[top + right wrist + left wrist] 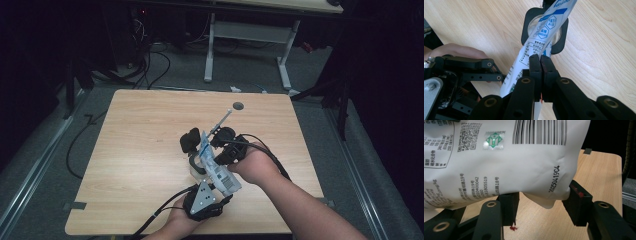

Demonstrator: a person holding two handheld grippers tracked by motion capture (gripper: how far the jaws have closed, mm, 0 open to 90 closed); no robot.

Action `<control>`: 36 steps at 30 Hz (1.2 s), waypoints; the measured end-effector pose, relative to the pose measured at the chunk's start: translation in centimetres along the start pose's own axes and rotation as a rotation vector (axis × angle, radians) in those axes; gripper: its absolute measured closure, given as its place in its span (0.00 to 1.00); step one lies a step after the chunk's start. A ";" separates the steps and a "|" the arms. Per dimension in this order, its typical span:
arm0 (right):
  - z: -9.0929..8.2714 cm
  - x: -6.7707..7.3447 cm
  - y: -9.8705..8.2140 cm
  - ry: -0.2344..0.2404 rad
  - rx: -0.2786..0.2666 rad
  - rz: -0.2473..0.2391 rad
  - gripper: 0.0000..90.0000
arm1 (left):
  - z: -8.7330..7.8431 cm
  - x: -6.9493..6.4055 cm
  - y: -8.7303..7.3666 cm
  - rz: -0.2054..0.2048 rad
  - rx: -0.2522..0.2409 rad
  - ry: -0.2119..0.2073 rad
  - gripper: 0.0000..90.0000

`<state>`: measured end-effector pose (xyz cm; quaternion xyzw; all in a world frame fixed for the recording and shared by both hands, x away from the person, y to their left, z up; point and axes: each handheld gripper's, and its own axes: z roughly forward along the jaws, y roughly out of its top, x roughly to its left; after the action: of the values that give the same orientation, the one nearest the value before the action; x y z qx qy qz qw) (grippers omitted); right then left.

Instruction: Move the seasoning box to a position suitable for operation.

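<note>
The tabletop (140, 150) carries a black-framed cup (544, 30) ahead of the right tool (540, 60). A white printed pouch (506, 165) hangs above that cup, between both tools. The right tool is clenched on the pouch's edge; the left tool (541, 202) grips its lower corner with jaws partly closed. Risk: the thin edge may slip from the right pads under tension. Risk: a tilted pouch may spill beside the cup.

Lab recording space, black curtains, floor cables (155, 70), lone wooden table (140, 145)
</note>
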<state>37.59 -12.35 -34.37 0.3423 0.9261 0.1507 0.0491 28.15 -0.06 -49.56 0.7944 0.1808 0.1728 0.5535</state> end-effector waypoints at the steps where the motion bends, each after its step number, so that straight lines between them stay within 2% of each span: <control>1: 0.0 0.0 0.0 -0.001 -0.001 -0.002 0.99 | 0.0 0.0 0.0 -0.001 -0.001 0.000 0.55; 36: 0.0 -0.1 0.3 0.012 0.009 -0.005 0.99 | 0.1 -0.1 0.2 0.022 0.001 0.010 0.55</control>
<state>37.89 -12.20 -34.24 0.3392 0.9280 0.1483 0.0420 28.13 -0.26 -49.38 0.7958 0.1751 0.1826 0.5502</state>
